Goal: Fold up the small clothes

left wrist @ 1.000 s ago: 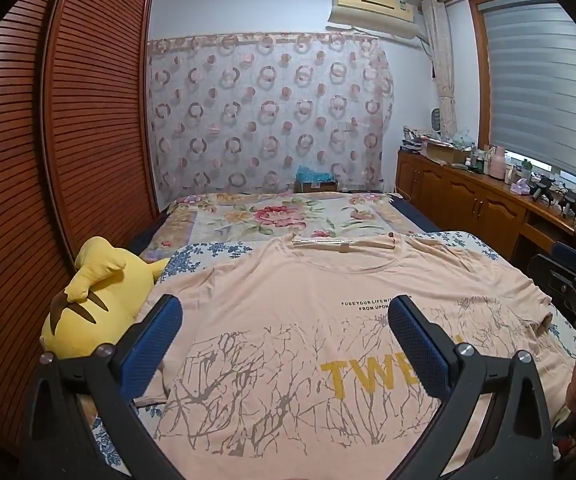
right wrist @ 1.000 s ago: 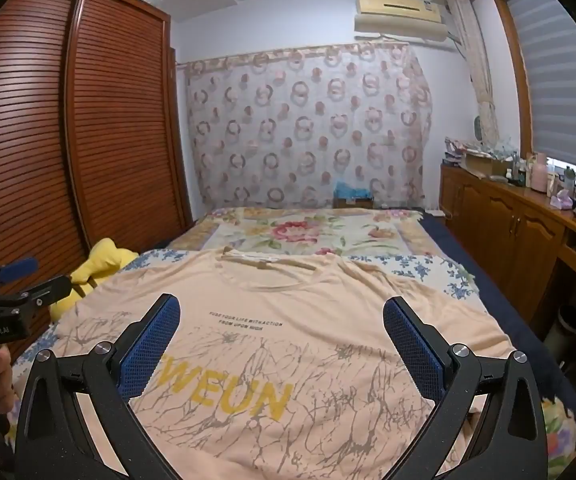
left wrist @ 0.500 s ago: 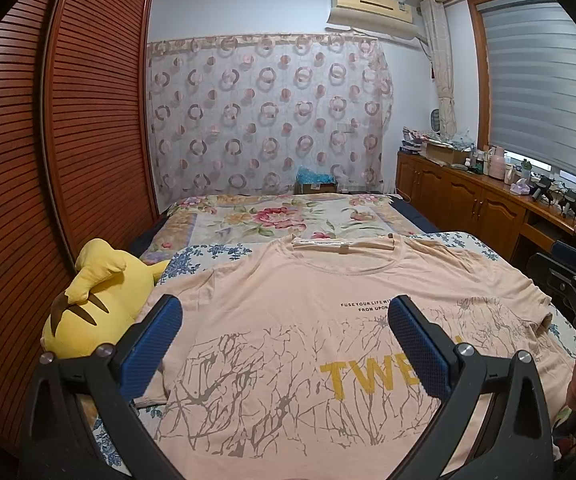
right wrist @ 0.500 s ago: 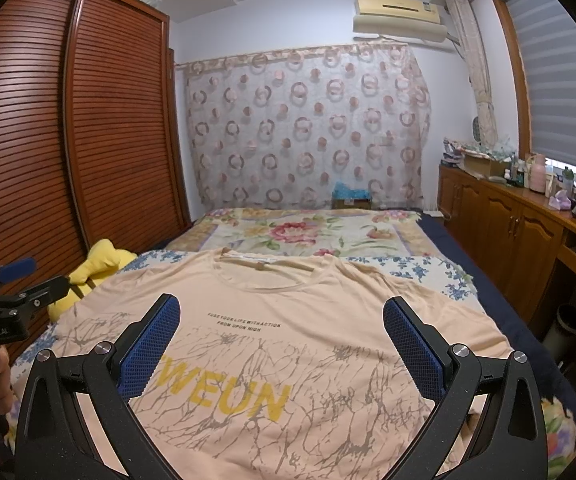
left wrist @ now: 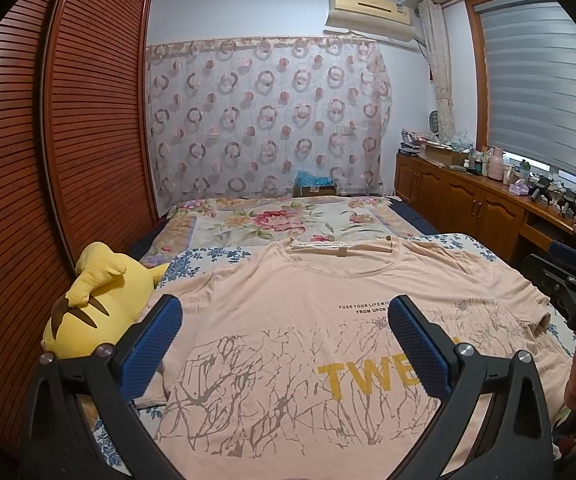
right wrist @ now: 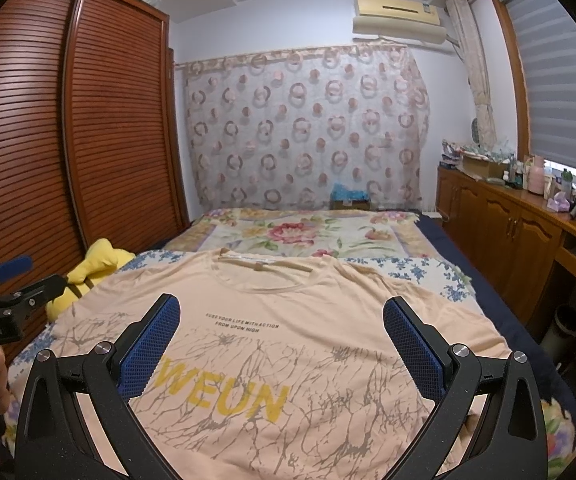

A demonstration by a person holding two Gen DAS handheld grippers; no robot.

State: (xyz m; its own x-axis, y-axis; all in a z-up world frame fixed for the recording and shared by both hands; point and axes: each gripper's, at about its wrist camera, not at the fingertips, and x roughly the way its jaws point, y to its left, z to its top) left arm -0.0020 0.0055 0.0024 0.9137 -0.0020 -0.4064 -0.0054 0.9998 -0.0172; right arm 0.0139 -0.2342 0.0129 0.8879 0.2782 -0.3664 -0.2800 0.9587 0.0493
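A peach T-shirt (left wrist: 288, 312) with grey branch print and yellow letters lies flat, front up, on the bed, collar away from me; it also shows in the right wrist view (right wrist: 288, 320). My left gripper (left wrist: 284, 320) is open and empty, held above the shirt's left half. My right gripper (right wrist: 282, 320) is open and empty, held above the shirt's middle. The right gripper shows at the right edge of the left wrist view (left wrist: 572, 292), and the left gripper shows at the left edge of the right wrist view (right wrist: 4, 292).
A yellow plush toy (left wrist: 96, 304) lies at the shirt's left sleeve, against the slatted wooden wardrobe (left wrist: 68, 140). A floral bedspread (left wrist: 280, 220) covers the bed's far half. Wooden cabinets (left wrist: 480, 204) with clutter on top run along the right wall under the window.
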